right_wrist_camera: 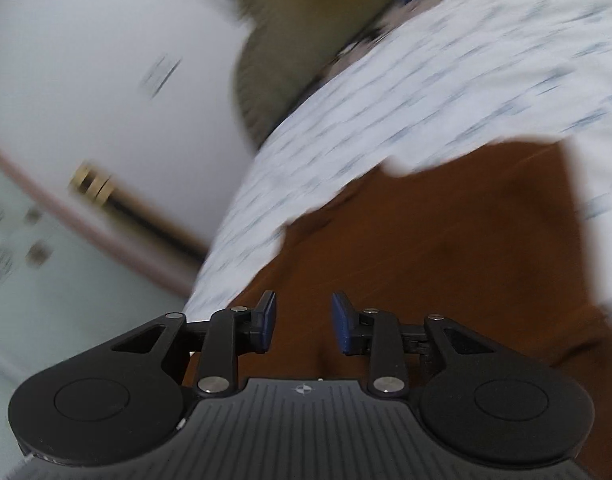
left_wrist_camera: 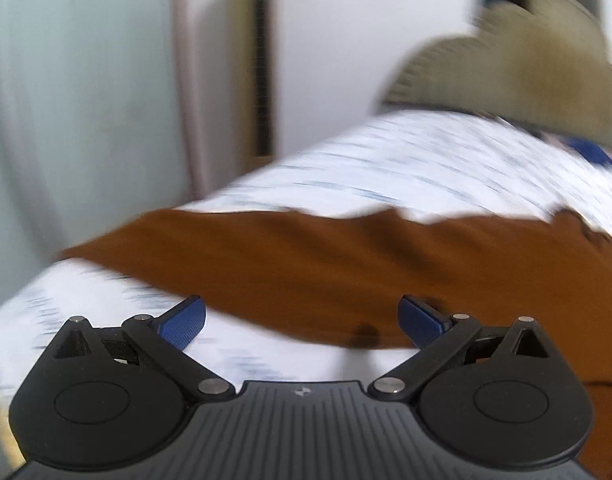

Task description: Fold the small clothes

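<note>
A brown garment (left_wrist_camera: 346, 268) lies spread on a white patterned bed sheet (left_wrist_camera: 426, 160). In the left wrist view my left gripper (left_wrist_camera: 302, 322) hangs wide open over the garment's near edge, and nothing sits between its blue pads. The right wrist view, tilted and blurred, shows the same brown garment (right_wrist_camera: 446, 248) under my right gripper (right_wrist_camera: 304, 320). Its blue pads stand partly apart with a clear gap, and no cloth is pinched between them.
An olive-tan pillow or cushion (left_wrist_camera: 518, 60) lies at the far end of the bed, with blue and pink fabric (left_wrist_camera: 594, 152) beside it. A white wall and a door frame (left_wrist_camera: 186, 80) stand past the bed's left edge. Pale floor (right_wrist_camera: 46, 280) shows beside the bed.
</note>
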`<state>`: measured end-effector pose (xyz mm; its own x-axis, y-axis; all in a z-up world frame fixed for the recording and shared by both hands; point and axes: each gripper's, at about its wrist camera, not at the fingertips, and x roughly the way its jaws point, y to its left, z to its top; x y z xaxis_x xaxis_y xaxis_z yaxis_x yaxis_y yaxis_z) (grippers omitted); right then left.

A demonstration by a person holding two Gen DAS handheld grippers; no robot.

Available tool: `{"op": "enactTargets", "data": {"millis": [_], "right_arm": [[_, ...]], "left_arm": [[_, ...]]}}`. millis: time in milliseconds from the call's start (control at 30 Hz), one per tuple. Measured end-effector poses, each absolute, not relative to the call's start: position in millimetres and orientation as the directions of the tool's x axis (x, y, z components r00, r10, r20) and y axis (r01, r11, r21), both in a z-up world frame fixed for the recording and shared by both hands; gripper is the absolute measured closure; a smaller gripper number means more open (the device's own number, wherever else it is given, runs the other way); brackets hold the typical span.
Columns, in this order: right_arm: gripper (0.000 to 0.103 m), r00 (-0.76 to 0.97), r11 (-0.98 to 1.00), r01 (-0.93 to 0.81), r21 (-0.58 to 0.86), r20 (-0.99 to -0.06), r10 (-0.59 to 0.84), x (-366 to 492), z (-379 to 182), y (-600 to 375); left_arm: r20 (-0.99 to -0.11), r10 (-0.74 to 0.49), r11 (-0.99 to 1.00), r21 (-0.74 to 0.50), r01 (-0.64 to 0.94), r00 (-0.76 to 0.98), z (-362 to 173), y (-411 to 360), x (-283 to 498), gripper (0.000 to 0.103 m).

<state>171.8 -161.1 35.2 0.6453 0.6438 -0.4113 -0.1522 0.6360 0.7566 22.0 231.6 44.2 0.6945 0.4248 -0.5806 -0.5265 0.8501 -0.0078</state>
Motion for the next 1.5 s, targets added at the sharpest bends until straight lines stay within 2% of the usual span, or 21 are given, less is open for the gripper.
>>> {"op": "enactTargets", "data": {"millis": [100,333,567,633,800,867,1000,1167,1333,1500], "right_arm": [[0.067,0.552,0.606,-0.243,0.757,-0.406,0.728,166.7,40.2,-112.6],[0.067,0.28,0.522,-0.477,0.707,-0.441,0.853,138.3,54.4,30.0],[0.067,0.076,0.417,-0.555,0.72,-0.455,0.887,108.4,61.5,144.3],[0.067,0.038,0.4,-0.541,0.74,-0.454,0.89,100.6,58.0,166.4],[0.067,0.016,0.416,-0.559,0.717,-0.492,0.87,90.9,56.4,206.0],[0.067,-0.007,0.405,-0.519,0.753,-0.477,0.879,86.6,52.4,211.2],[0.063,0.035,0.45,-0.524,0.723,-0.51,0.86,77.2,50.8,203.7],[0.063,0.07,0.49,-0.475,0.731,-0.523,0.849,82.1,39.6,177.7],[0.061,0.114,0.509,-0.45,0.734,-0.518,0.848,80.3,44.6,165.1],[0.059,0.111,0.505,-0.433,0.747,-0.511,0.852,75.9,44.1,156.4]], "left_arm": [[-0.573,0.485,0.778,-0.063,-0.626,0.66,53.9,278.3,-9.7,0.0],[-0.614,0.591,0.601,-0.098,-0.793,0.523,63.4,364.4,-60.8,0.0],[-0.738,0.434,0.495,-0.284,-0.821,0.517,39.5,434.2,-72.7,0.0],[-0.738,0.423,0.482,-0.308,-0.82,0.526,36.3,438.9,-79.0,0.0],[-0.738,0.35,0.453,-0.406,-0.794,0.577,27.8,452.7,-68.4,0.0],[-0.74,0.362,0.435,-0.405,-0.805,0.567,26.3,460.9,-61.2,0.0],[-0.734,0.335,0.4,-0.457,-0.794,0.591,21.8,478.5,-52.4,0.0],[-0.729,0.211,0.377,-0.554,-0.742,0.651,8.7,494.5,-37.6,0.0],[-0.698,0.033,0.342,-0.665,-0.664,0.716,-5.9,514.6,-15.8,0.0],[-0.643,0.0,0.336,-0.721,-0.606,0.766,-8.3,521.6,0.1,0.001]]}}
